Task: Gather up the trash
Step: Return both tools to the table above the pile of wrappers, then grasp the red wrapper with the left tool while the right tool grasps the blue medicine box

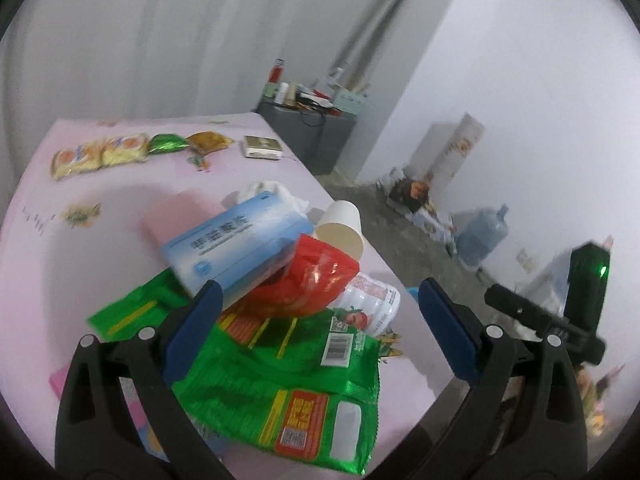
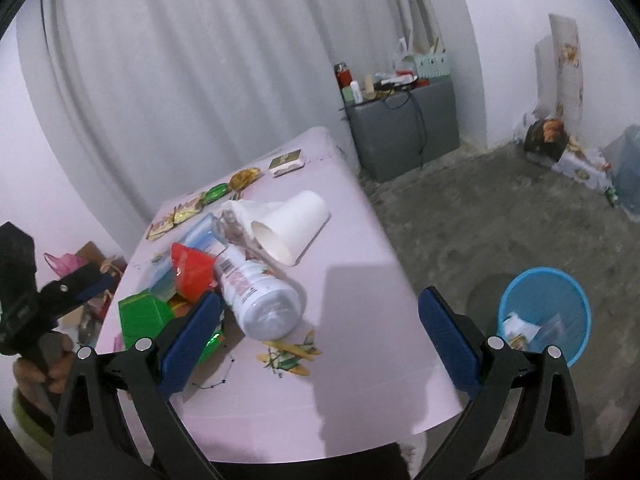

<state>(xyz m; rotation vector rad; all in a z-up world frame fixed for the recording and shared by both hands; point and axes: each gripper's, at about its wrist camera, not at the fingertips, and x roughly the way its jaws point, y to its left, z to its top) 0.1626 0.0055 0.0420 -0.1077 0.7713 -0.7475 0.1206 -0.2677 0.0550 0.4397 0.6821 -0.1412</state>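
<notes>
A trash pile lies on the pink table (image 1: 80,264): a green wrapper (image 1: 288,392), a red wrapper (image 1: 312,280), a blue-white box (image 1: 236,248), a white paper cup (image 1: 340,228) on its side, a white plastic bottle (image 1: 372,300) and crumpled tissue (image 1: 280,192). My left gripper (image 1: 320,328) is open and empty just above the green wrapper. In the right wrist view my right gripper (image 2: 320,328) is open and empty over the table's near right part, beside the bottle (image 2: 260,296) and cup (image 2: 292,228). A blue waste basket (image 2: 544,312) stands on the floor right of the table.
Snack packs (image 1: 100,156), wrapped sweets (image 1: 168,143) and a small box (image 1: 262,147) lie at the table's far end. A grey cabinet (image 2: 404,132) with clutter stands by the curtain. A water jug (image 1: 482,236) and bags lie along the wall. The floor is bare concrete.
</notes>
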